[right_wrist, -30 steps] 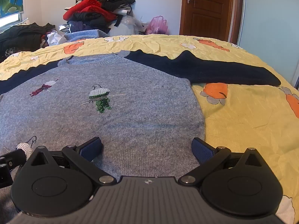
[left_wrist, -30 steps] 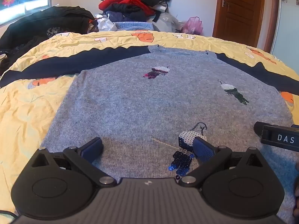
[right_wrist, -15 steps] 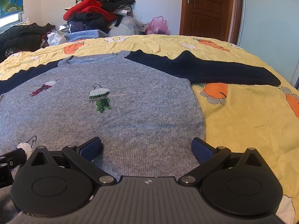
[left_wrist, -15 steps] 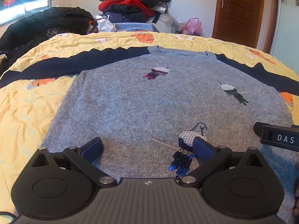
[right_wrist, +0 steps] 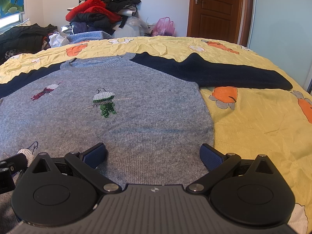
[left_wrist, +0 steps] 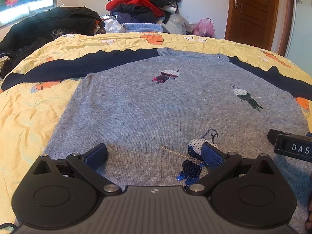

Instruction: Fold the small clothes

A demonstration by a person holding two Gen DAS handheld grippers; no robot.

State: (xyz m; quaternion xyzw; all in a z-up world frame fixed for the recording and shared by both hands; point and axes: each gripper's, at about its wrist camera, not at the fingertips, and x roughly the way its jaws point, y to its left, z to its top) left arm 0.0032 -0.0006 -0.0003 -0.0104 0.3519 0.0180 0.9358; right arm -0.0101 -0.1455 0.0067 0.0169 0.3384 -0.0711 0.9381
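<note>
Our left claw (left_wrist: pixel 154 154) and right claw (right_wrist: pixel 153 154) gape wide, holding nothing, low over the near hem of the sweater (left_wrist: pixel 156 107) spread flat across the bed (right_wrist: pixel 253 117).

The left gripper (left_wrist: pixel 154 154) hangs low over the sweater's (left_wrist: pixel 156 107) near hem, its blue-padded fingers spread wide and holding nothing. The right gripper (right_wrist: pixel 153 153) sits just beside it at the same hem, near the sweater's right edge, equally spread and unladen.
</note>
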